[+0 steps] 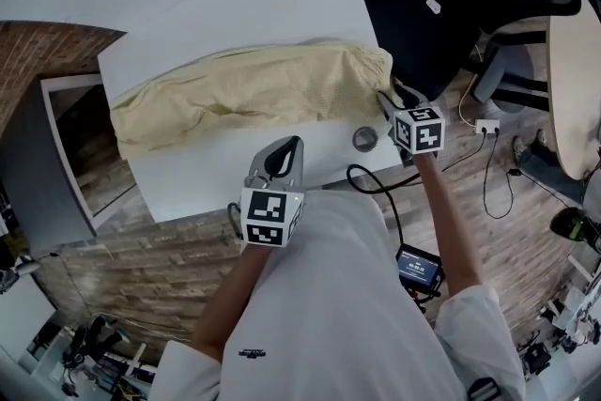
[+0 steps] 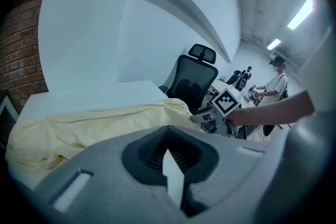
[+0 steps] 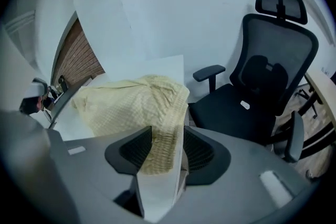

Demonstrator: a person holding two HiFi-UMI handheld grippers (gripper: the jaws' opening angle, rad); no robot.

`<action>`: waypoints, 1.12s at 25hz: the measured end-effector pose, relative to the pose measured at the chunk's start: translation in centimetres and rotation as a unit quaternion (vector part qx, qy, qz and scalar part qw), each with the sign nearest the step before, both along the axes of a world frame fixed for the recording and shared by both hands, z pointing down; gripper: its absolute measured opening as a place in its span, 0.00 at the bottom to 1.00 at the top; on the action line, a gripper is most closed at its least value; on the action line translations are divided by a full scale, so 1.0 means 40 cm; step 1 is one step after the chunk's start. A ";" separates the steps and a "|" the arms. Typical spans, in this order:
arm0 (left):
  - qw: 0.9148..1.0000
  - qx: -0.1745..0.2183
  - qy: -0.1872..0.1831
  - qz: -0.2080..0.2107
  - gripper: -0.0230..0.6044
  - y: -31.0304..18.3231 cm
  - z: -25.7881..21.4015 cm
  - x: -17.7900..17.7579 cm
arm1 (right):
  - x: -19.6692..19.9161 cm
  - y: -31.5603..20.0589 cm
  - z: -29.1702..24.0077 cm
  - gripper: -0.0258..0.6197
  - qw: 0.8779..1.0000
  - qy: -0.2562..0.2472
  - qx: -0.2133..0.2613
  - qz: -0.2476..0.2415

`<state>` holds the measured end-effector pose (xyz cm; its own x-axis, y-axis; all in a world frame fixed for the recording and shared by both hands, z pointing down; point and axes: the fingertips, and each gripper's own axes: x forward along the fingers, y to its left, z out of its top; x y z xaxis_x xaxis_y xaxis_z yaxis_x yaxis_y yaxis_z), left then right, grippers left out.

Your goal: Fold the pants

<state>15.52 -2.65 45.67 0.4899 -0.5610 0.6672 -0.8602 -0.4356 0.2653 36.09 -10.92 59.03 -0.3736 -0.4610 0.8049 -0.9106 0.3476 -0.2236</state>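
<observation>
Pants [image 1: 254, 89] lie lengthwise along the bench [image 1: 235, 5]. Right gripper [image 1: 387, 100] is nearer, jaws apart astride the gathered end. Left gripper [image 1: 285, 150] has its jaws together, empty, short of the cloth.

Light is bright and even. Long ceiling lamps [image 2: 300, 12] glow at the far right in the left gripper view. The pants [image 1: 254, 94] throw only a soft shadow on the white table [image 1: 235, 5]. Both gripper views bend and darken at the edges, and their nearest parts are blurred.
</observation>
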 end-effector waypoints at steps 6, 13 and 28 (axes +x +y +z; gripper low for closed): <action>1.000 -0.005 -0.012 -0.004 0.04 0.002 0.004 0.014 | -0.013 -0.006 0.069 0.33 0.999 -0.027 -0.038 -0.002; 1.000 -0.006 -0.018 -0.007 0.04 0.008 0.002 0.019 | 0.017 -0.014 0.065 0.25 1.000 -0.002 -0.024 -0.010; 1.000 0.010 -0.021 0.000 0.04 0.027 -0.013 0.039 | 0.218 -0.005 0.002 0.16 0.995 0.102 0.008 -0.007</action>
